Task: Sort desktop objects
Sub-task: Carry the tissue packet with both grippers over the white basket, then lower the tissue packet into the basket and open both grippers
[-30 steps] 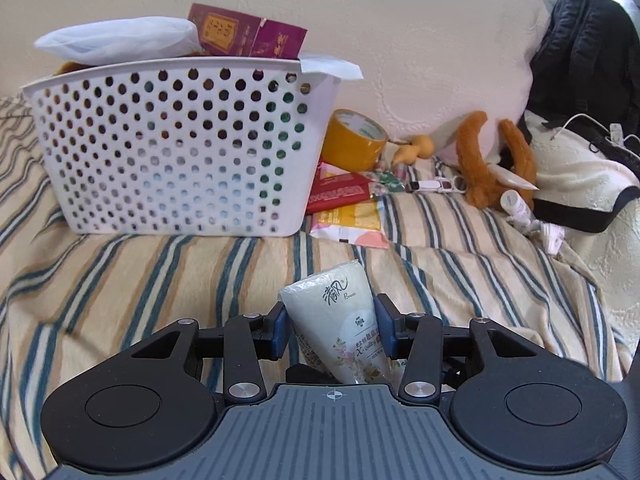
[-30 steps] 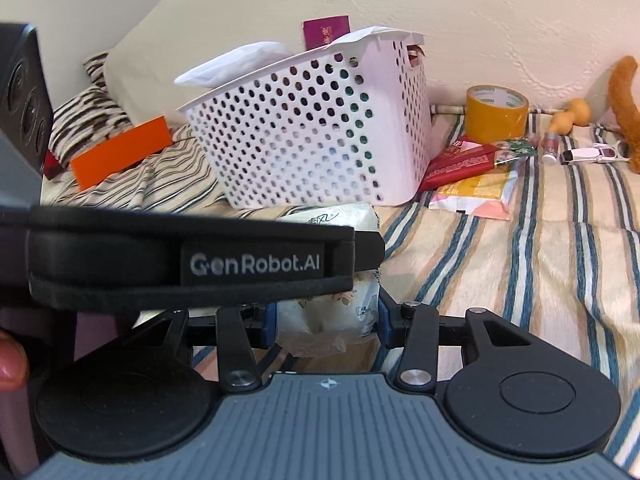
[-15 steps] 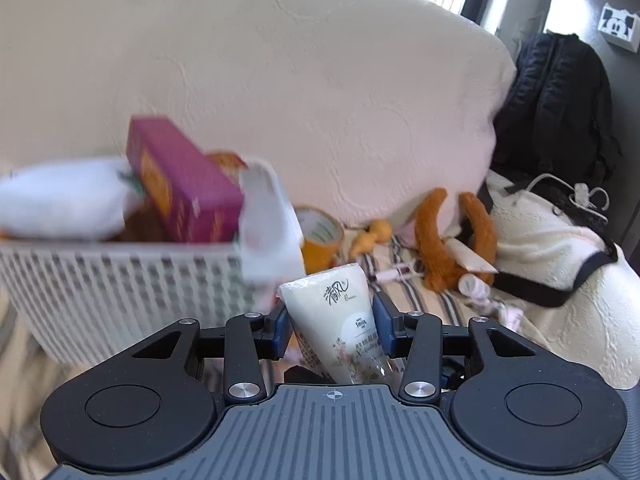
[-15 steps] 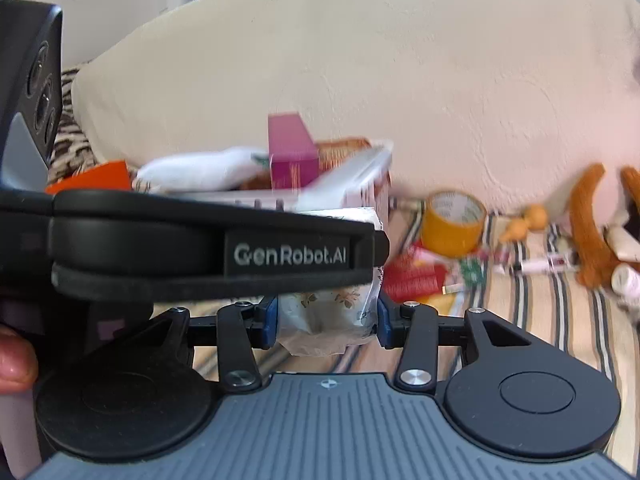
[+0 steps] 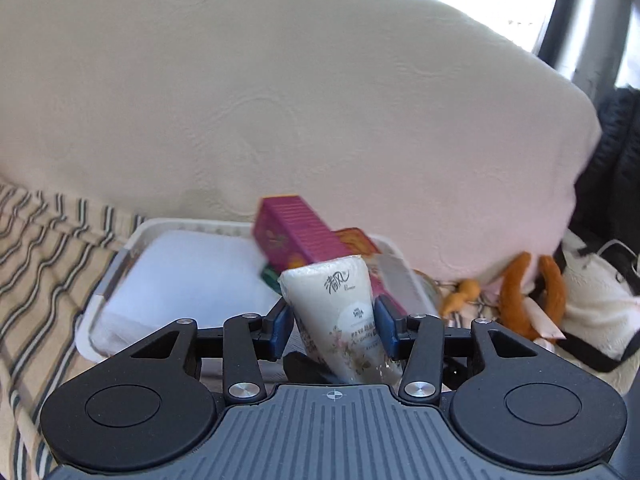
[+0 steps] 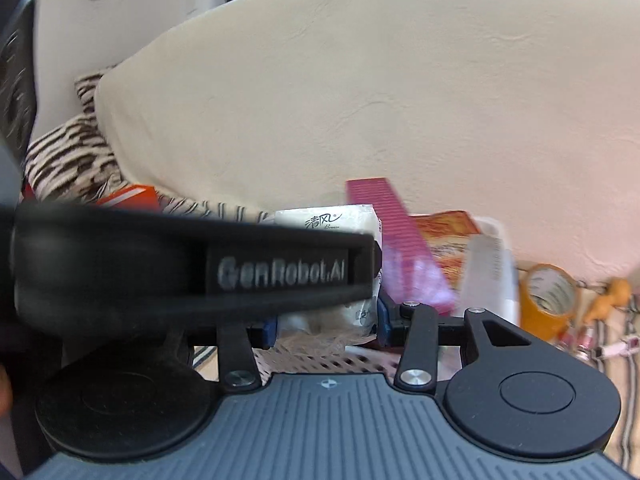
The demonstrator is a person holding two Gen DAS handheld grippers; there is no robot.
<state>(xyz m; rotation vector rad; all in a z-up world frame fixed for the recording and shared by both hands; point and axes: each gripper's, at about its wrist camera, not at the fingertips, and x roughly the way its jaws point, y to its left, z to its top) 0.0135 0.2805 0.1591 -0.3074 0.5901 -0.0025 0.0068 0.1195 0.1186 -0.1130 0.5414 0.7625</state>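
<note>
The left hand-held gripper [image 5: 331, 322] has risen from the striped bed cover to above the white perforated plastic basket [image 5: 120, 264], its blue pads clamped on the white soft pack of tissues [image 5: 340, 312]; a second ago the pack sat low in front of the basket wall, now it hangs over the rim beside the magenta box [image 5: 296, 236]; release into the basket looks close. The right hand-held gripper [image 6: 324, 326] trails behind the left one; whether it grips anything cannot be told.
</note>
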